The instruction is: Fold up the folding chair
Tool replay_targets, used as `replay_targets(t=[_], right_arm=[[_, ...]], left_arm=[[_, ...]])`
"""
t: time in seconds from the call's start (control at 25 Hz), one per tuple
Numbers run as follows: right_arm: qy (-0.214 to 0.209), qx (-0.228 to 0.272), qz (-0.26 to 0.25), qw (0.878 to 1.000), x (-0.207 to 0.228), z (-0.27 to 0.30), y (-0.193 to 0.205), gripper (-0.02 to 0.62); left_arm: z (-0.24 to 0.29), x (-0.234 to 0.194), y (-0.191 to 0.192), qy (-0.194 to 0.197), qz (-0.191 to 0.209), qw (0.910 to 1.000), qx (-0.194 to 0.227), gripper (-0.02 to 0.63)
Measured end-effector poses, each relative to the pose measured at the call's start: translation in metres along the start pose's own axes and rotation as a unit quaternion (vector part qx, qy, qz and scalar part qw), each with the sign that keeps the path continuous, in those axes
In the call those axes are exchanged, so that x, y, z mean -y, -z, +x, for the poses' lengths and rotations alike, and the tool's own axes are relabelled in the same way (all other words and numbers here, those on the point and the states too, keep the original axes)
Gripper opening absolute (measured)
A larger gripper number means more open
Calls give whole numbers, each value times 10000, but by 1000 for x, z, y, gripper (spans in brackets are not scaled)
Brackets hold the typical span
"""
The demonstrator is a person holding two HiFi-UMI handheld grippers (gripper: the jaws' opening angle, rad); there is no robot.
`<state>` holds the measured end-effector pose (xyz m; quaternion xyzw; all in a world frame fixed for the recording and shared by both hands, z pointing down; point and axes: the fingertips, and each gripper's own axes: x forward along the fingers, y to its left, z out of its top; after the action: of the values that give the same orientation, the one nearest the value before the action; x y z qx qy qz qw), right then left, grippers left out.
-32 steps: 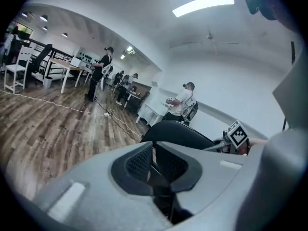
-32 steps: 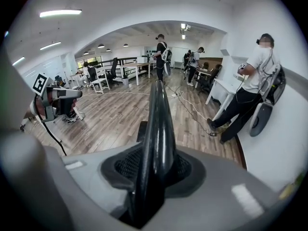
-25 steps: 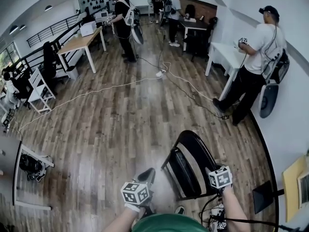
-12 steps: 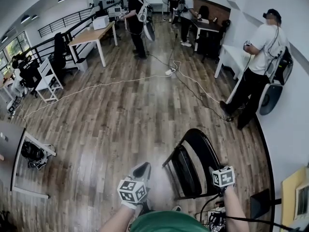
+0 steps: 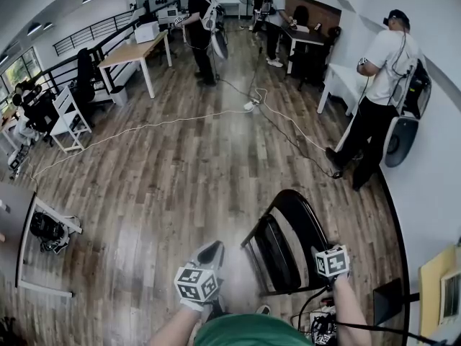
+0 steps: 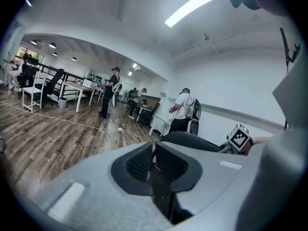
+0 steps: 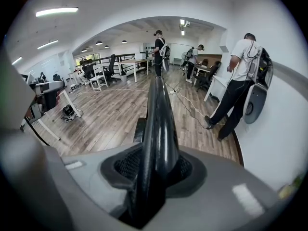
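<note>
The folding chair [image 5: 277, 258] is set on the floor [image 5: 180, 186] right of the left gripper [image 5: 211, 253], its backrest edge clasped by the right gripper [image 7: 155, 170], a cable [image 5: 144, 129] stretched beyond.

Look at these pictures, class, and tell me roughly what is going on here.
A person with a two-jaw gripper in each hand is folding a black folding chair with a curved back on the brown wood-plank floor. The right gripper is clamped on the glossy black rim of its back. The left gripper is shut on nothing, held beside the chair. The seat looks swung up close to the back, so the chair seems nearly folded.
</note>
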<state>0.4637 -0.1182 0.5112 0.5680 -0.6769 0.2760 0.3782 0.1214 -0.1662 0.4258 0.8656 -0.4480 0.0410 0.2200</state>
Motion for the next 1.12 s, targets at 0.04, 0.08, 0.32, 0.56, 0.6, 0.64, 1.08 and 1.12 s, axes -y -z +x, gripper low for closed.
replay_targets(t=[0.04, 0.08, 0.32, 0.56, 0.6, 0.64, 1.08, 1.12], right_arm=[[8, -12, 8, 10000, 1, 0, 0, 135], [7, -23, 12, 10000, 1, 0, 0, 137], [-23, -52, 14, 10000, 1, 0, 1, 135], [-36, -94, -16, 9999, 2, 0, 0, 135], [-35, -100, -16, 9999, 3, 1, 1, 135], [-35, -102, -17, 9999, 3, 1, 1, 135], [-22, -105, -20, 9999, 7, 5, 4, 135], [-16, -115, -19, 9999, 7, 4, 5, 135]], left_arm=[[0, -1, 1, -8, -10, 10000, -10, 28], [-1, -2, 1, -13, -21, 10000, -18, 28], [-2, -8, 6, -37, -132, 9999, -92, 28], [-3, -9, 9, -34, -156, 9998, -142, 28], [-2, -9, 9, -33, -157, 9998, -147, 28], [-2, -9, 9, -33, -159, 9998, -151, 28], [-3, -8, 16, -32, -139, 9996, -223, 28], [-4, -6, 18, -30, -144, 9996, -239, 28]])
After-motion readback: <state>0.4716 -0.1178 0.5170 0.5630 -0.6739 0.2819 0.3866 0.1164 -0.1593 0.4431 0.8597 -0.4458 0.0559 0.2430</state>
